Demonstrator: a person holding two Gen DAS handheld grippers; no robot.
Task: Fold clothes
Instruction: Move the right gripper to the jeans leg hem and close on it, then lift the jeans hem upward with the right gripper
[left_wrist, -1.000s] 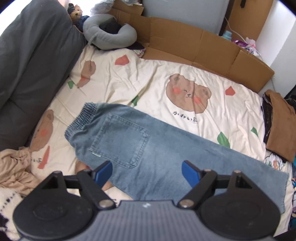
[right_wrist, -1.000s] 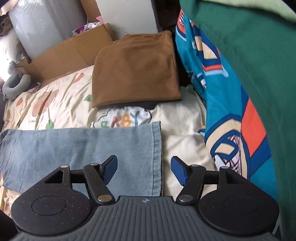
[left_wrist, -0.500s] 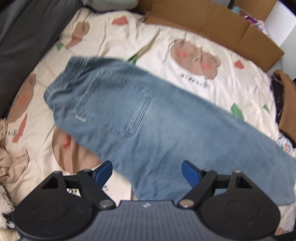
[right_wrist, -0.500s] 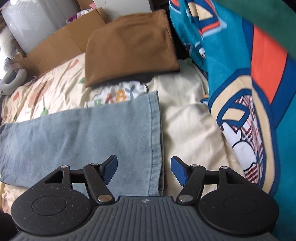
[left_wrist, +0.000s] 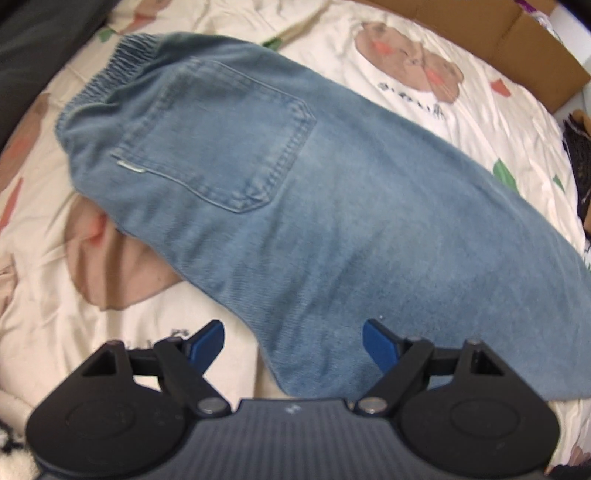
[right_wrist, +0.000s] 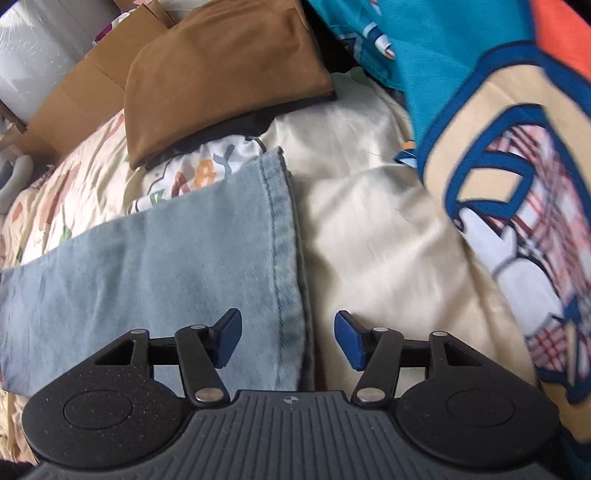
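Light blue jeans (left_wrist: 295, 177) lie flat on a cream bear-print bedsheet (left_wrist: 417, 48), waistband at the upper left, back pocket facing up. My left gripper (left_wrist: 293, 341) is open and empty, low over the jeans' near edge at the seat. The leg hem (right_wrist: 284, 258) shows in the right wrist view. My right gripper (right_wrist: 288, 338) is open and empty, its jaws straddling the hem's near corner just above it.
A folded brown garment (right_wrist: 221, 70) lies on a "BABY" print cloth (right_wrist: 192, 177) beyond the hem. A blue cartoon-print blanket (right_wrist: 498, 147) rises at the right. Cardboard (left_wrist: 498, 37) lines the bed's far edge. A beige garment (left_wrist: 7, 280) lies at the left.
Both grippers have dropped lower and closer to the jeans. The left moved toward the seat edge, the right toward the hem corner. Both stayed open.
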